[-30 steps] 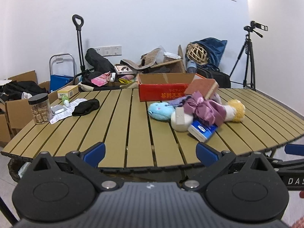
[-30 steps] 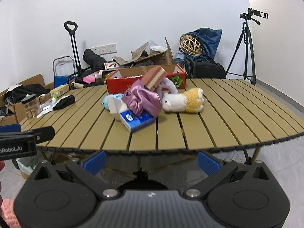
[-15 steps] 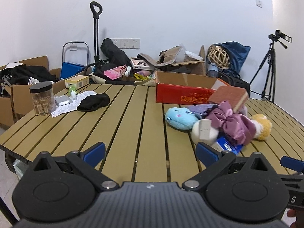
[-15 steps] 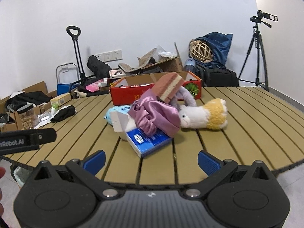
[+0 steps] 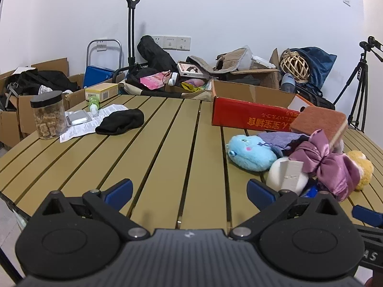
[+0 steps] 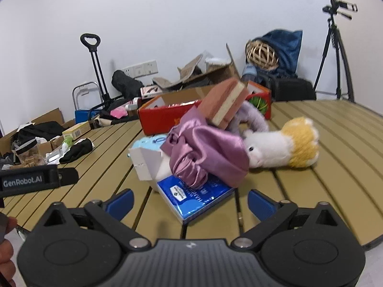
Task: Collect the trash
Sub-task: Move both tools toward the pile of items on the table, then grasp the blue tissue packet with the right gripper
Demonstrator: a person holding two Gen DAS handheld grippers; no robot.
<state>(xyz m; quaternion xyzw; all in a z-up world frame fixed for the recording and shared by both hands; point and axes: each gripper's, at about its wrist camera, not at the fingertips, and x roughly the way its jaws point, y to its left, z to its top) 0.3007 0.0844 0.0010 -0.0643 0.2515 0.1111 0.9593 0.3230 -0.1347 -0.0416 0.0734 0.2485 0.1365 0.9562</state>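
A white-walled room holds a slatted wooden table (image 5: pixel 153 148), with cartons and bags stacked along the far wall. On the table's far side stands an open red carton (image 6: pixel 167 116), probably the receptacle, since it sits within reach of the pile. The pile lies right of centre: a purple satin cloth (image 6: pixel 205 153) draped over a blue tissue pack (image 6: pixel 198 196), a white-and-yellow plush (image 6: pixel 280 148), a blue plush (image 5: pixel 249 153) and a sponge block (image 6: pixel 225 105) leaning on top. At far left lie a black cloth (image 5: pixel 121 124) and a paper sheet (image 5: pixel 81 129). The right gripper (image 6: pixel 189 202) faces the tissue pack, jaws wide and closing, gripping nothing. The left gripper (image 5: pixel 189 191) hangs spread wide over bare slats, empty.
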